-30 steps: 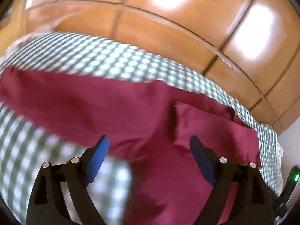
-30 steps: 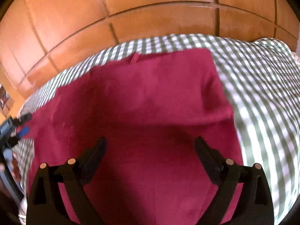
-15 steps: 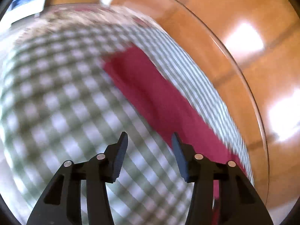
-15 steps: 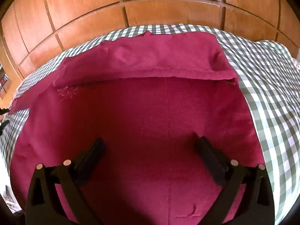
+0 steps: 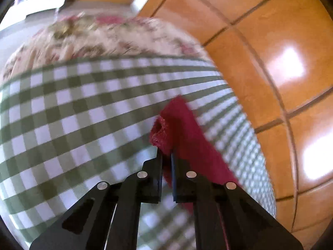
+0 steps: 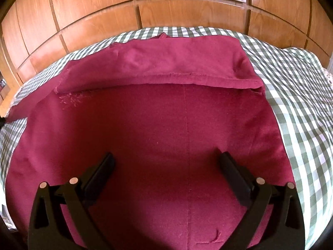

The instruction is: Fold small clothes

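A maroon garment (image 6: 166, 114) lies spread on the green-checked bed sheet (image 6: 301, 104), with its far part folded toward me as a flap (image 6: 177, 62). My right gripper (image 6: 165, 160) hovers over the garment's near middle, jaws wide open and nothing between them. One sleeve (image 6: 18, 108) stretches off to the left. In the left wrist view that sleeve (image 5: 183, 129) runs along the sheet (image 5: 72, 114). My left gripper (image 5: 165, 153) is closing tight on the sleeve's cuff end, with the cloth pinched between the pads.
Glossy wooden panels (image 6: 166, 0) rise right behind the bed and also fill the right side of the left wrist view (image 5: 281, 52). A floral pillow or cover (image 5: 104, 39) lies past the checked sheet. White furniture shows at the upper left.
My left gripper swung off the garment's body out to the sleeve end, rolled, and closed on the cuff. The right gripper came slightly lower over the garment and stayed open.
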Tool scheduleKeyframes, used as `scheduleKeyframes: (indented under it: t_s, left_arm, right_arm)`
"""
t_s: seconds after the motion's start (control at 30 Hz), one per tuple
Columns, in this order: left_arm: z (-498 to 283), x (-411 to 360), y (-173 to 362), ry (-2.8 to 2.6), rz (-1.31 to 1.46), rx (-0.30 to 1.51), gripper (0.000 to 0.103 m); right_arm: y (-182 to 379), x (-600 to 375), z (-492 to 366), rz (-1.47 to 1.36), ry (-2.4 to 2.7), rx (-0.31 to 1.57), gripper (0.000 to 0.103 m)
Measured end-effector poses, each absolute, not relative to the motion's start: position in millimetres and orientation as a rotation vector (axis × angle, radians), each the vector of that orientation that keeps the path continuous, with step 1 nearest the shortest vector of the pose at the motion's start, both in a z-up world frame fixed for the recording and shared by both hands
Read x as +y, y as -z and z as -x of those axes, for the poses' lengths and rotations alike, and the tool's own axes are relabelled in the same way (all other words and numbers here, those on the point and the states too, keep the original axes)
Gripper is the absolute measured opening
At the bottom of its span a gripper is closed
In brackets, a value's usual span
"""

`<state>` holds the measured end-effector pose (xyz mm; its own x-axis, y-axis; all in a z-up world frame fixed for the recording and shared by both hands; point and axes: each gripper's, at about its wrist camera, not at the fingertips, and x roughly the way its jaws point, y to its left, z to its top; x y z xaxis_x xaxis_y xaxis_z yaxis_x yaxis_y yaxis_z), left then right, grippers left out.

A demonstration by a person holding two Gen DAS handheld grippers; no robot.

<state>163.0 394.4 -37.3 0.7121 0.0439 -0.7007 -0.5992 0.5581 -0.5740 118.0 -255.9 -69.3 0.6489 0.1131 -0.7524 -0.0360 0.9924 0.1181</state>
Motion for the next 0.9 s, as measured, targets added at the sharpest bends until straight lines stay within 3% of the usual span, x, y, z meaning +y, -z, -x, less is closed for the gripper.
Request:
scheduleKeyframes:
  t_s: [0.23, 0.37, 0.53, 0.7, 0.73, 0.77, 0.83, 0.9]
  left_arm:
    - [-162, 313, -35, -0.110, 0.822, 0.556, 0.005]
    - [-176, 221, -65, 0.106, 0.722, 0.553, 0.005]
    - [-189, 102, -63, 0.320, 0.591, 0.636, 0.006]
    - [-195, 2, -21, 0.447, 0.447, 0.807, 0.006]
    - [-194, -13, -9, 0.457, 0.424, 0.853, 0.009]
    - [-193, -21, 0, 0.468, 0.411, 0.892, 0.025]
    - [-185, -27, 10, 0.474, 0.398, 0.913, 0.048]
    - [-173, -21, 12, 0.476, 0.387, 0.907, 0.049]
  right_arm:
    - [69, -257, -118, -0.099, -0.088, 0.858, 0.101]
    - [69, -258, -117, -0.110, -0.092, 0.853, 0.101]
    - [68, -259, -115, -0.123, -0.099, 0.848, 0.101]
    - [68, -261, -115, -0.137, -0.108, 0.845, 0.101]
    - [68, -261, -115, -0.139, -0.109, 0.844, 0.101]
    - [68, -261, -115, -0.140, -0.110, 0.844, 0.101]
    - [68, -261, -114, -0.142, -0.112, 0.846, 0.101]
    - [66, -261, -116, -0.140, -0.120, 0.861, 0.101]
